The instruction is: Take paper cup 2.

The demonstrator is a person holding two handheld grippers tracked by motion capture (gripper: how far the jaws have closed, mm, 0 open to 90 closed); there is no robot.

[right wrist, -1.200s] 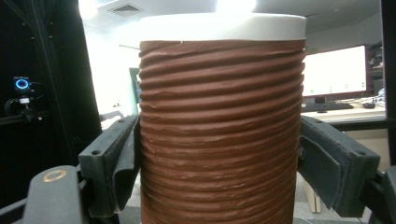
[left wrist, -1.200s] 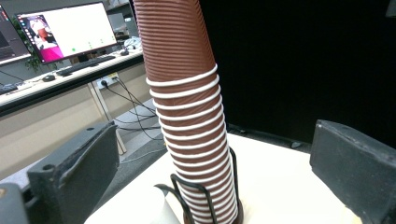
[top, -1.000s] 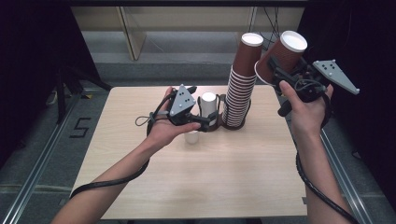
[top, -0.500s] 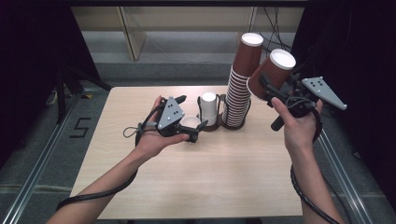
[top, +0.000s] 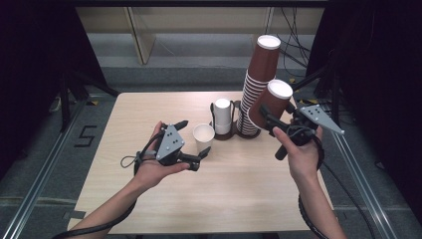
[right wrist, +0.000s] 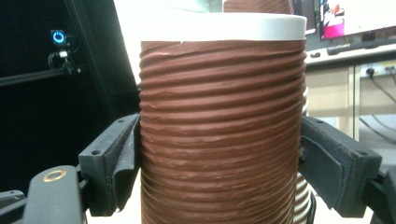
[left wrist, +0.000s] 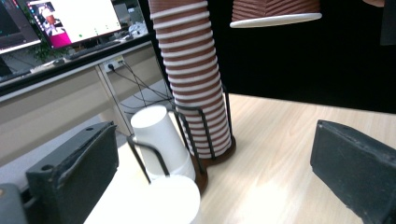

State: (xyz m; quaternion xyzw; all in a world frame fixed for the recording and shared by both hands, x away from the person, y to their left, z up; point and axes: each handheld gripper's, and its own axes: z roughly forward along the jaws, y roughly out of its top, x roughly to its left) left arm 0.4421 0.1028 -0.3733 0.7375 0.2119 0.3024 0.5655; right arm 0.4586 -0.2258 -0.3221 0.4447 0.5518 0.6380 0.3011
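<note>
From above, the right claw holds a brown cup off the table beside the brown stack, while the left claw's own view shows its jaws apart near a white cup, and the right claw's view shows pads clamping the ribbed cup.

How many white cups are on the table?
2 distinct: one white cup stands loose on the table by the left gripper, one upside-down white cup sits in the wire holder; more may nest beneath.

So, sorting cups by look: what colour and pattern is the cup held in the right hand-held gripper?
Brown ribbed paper cup with a white rim, clearest in the right gripper view.
</note>
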